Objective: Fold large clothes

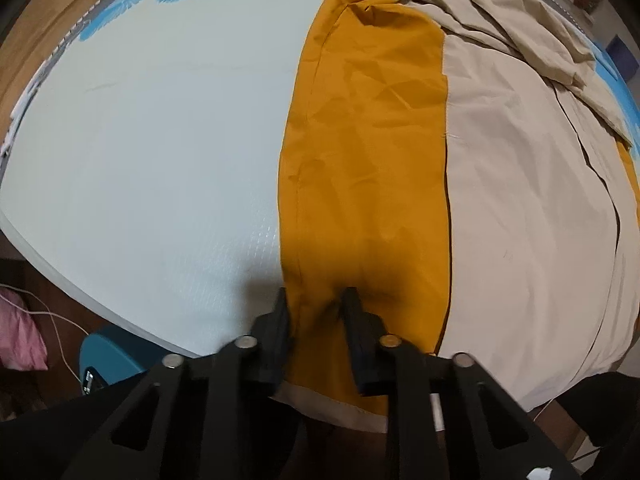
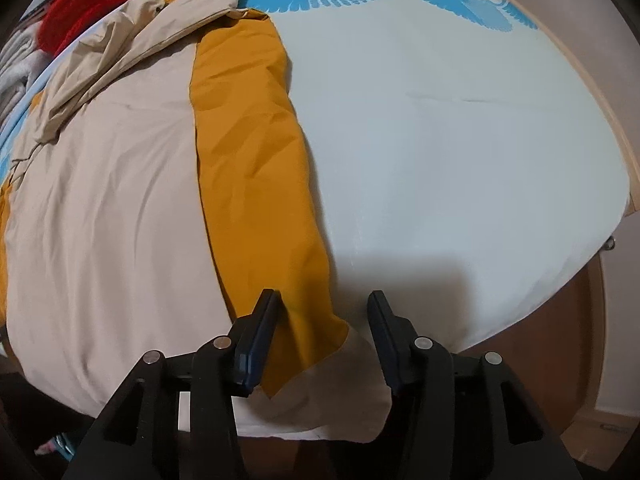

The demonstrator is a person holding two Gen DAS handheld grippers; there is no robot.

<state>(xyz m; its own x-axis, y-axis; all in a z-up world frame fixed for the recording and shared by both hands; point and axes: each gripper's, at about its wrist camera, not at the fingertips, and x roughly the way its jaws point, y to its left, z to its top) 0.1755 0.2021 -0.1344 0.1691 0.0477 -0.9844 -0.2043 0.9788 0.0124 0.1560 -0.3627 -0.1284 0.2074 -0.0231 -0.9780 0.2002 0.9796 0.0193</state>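
Note:
A large beige garment (image 1: 520, 200) with a mustard-orange turned-over panel (image 1: 368, 140) lies spread on a pale mint bed sheet (image 1: 140, 140). My left gripper (image 1: 316, 308) points down at the near end of that orange panel. Its jaws stand narrow, and a puckered fold of the orange cloth is pinched between them. In the right wrist view the same garment (image 2: 100, 200) shows its other orange strip (image 2: 252, 160). My right gripper (image 2: 324, 312) stands open over that strip's near corner. The cloth lies flat between the fingers, beside the left pad.
Rumpled sleeves and a collar bunch at the garment's far end (image 1: 500, 12). A red knit item (image 2: 96, 4) and grey clothes (image 2: 16, 60) sit beyond the bed's far left. A pink cloth (image 1: 20, 336), a white cable and a teal object (image 1: 108, 356) lie below the near edge.

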